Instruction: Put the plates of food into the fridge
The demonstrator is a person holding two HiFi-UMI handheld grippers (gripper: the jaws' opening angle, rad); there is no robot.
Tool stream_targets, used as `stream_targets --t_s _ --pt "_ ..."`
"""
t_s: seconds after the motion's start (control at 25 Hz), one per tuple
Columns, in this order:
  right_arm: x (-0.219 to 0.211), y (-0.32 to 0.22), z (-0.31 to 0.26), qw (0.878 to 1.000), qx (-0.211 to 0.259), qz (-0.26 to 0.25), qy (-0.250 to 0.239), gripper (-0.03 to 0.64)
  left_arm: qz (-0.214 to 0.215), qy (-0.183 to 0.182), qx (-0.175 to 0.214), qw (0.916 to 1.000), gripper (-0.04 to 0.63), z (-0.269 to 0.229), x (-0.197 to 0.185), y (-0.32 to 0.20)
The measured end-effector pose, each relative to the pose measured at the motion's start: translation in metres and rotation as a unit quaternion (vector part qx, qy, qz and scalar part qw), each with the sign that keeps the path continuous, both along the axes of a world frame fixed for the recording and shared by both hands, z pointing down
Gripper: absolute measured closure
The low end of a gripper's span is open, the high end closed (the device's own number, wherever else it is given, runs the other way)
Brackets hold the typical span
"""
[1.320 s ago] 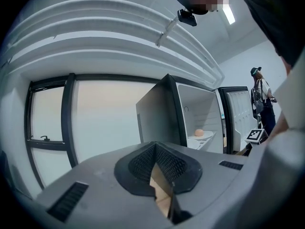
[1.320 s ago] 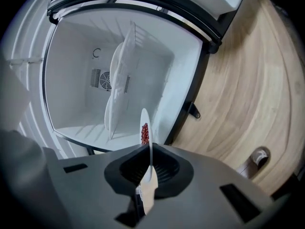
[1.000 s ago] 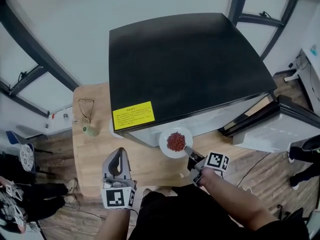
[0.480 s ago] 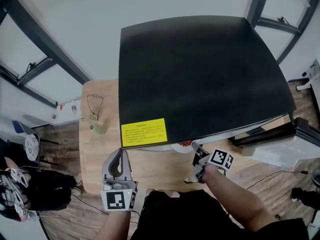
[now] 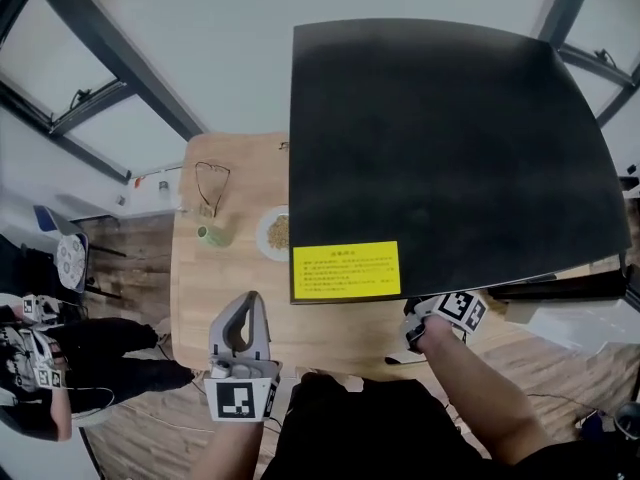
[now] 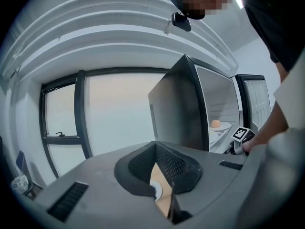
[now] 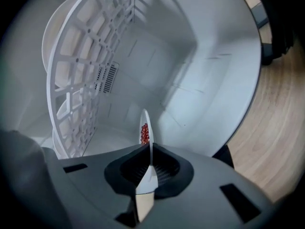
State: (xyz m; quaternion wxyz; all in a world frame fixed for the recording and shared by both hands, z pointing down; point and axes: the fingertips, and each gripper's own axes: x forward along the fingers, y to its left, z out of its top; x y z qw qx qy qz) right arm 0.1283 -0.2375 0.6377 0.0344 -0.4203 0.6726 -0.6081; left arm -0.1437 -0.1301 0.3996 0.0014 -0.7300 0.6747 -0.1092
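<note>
The black-topped fridge [image 5: 450, 148] stands on the wooden table [image 5: 210, 278]. My right gripper [image 5: 425, 320] reaches in below the fridge's top edge, so only its marker cube and the hand show in the head view. In the right gripper view, the right gripper [image 7: 148, 163] is shut on the rim of a white plate of red food [image 7: 144, 130], held edge-on inside the white fridge [image 7: 190, 66]. A second plate with brownish food [image 5: 276, 232] sits on the table left of the fridge. My left gripper [image 5: 244, 308] hovers over the table's near edge, shut and empty.
A white grid shelf [image 7: 86, 70] stands close on the left inside the fridge. A green cup [image 5: 210, 235] and glasses [image 5: 210, 183] lie left of the second plate. Another plate with a round orange item [image 6: 215, 123] rests inside the fridge. The open door [image 5: 590, 313] juts right.
My right gripper carried the plate of red food from in front of the fridge into it; the fridge top now hides it. The head view swung, showing the second plate. The left gripper stayed put.
</note>
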Motion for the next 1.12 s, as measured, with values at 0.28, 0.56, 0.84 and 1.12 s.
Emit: stream_targets --t_s 0.28,0.56,0.84,1.12 --pt "-0.008 -0.010 -0.004 0.997 0.031 -0.031 0.068 0.586 -0.017 0.002 -0.002 0.9999 0.591 0.001 -0.013 0.004" --pt "-0.009 -0.018 -0.002 0.975 0.067 -0.083 0.194 0.541 -0.017 0.006 0.005 0.9998 0.591 -0.004 -0.020 0.008" --pt "0.001 -0.027 -0.003 0.956 0.089 -0.101 0.259 0.499 -0.018 0.021 -0.013 0.9995 0.591 0.008 -0.020 0.012" --pt "0.011 -0.030 -0.005 0.944 0.093 -0.103 0.299 0.476 -0.007 -0.001 0.002 1.0000 0.591 -0.005 -0.029 -0.002"
